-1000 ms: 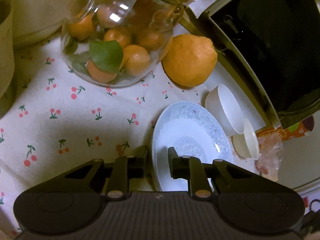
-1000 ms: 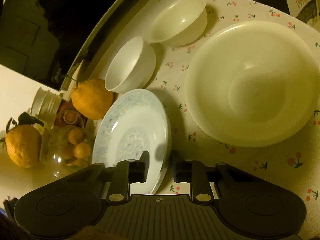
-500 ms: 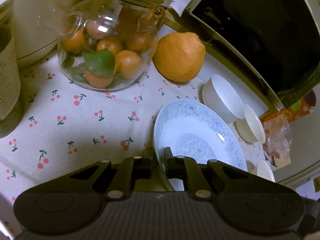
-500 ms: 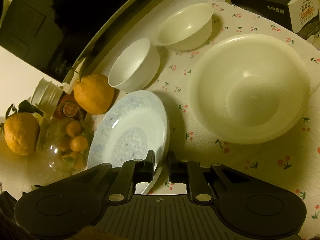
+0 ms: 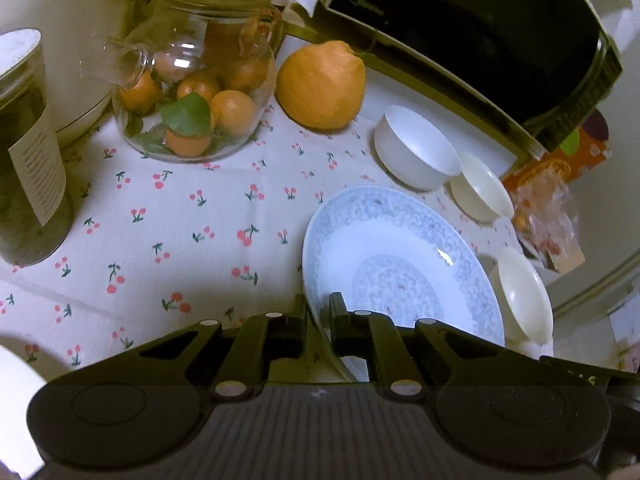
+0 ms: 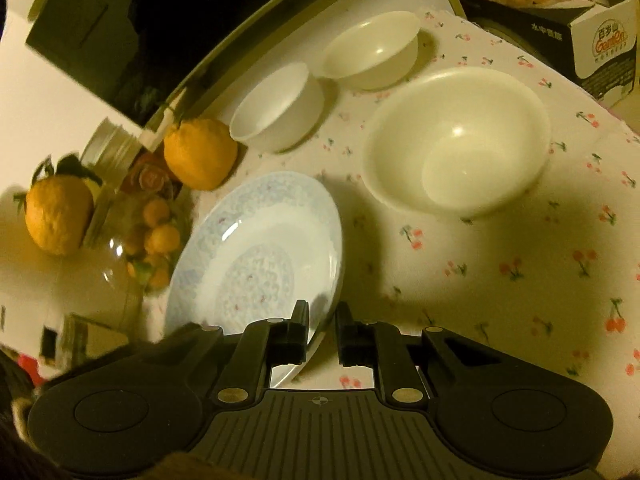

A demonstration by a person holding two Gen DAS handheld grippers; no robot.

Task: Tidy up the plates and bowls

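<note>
A blue-patterned plate (image 5: pixel 400 264) is held tilted above the cherry-print cloth. My left gripper (image 5: pixel 318 316) is shut on its near rim. My right gripper (image 6: pixel 322 324) is shut on its opposite rim; the plate also shows in the right wrist view (image 6: pixel 260 256). A white bowl (image 6: pixel 280 108) and a cream bowl (image 6: pixel 372 52) stand side by side behind the plate. A large cream bowl (image 6: pixel 460 140) stands to the right of the plate. In the left wrist view the large bowl (image 5: pixel 524 296) shows partly behind the plate.
A glass jar of small oranges (image 5: pixel 196 92), a large orange fruit (image 5: pixel 322 84) and a dark jar (image 5: pixel 28 152) stand on the cloth. A black appliance (image 5: pixel 480 32) lies behind the bowls. A printed box (image 6: pixel 600 44) sits at the far right.
Both grippers have closed tighter on the plate's rim and lifted it. The plate now tilts above the cloth, and both views have pulled back and up.
</note>
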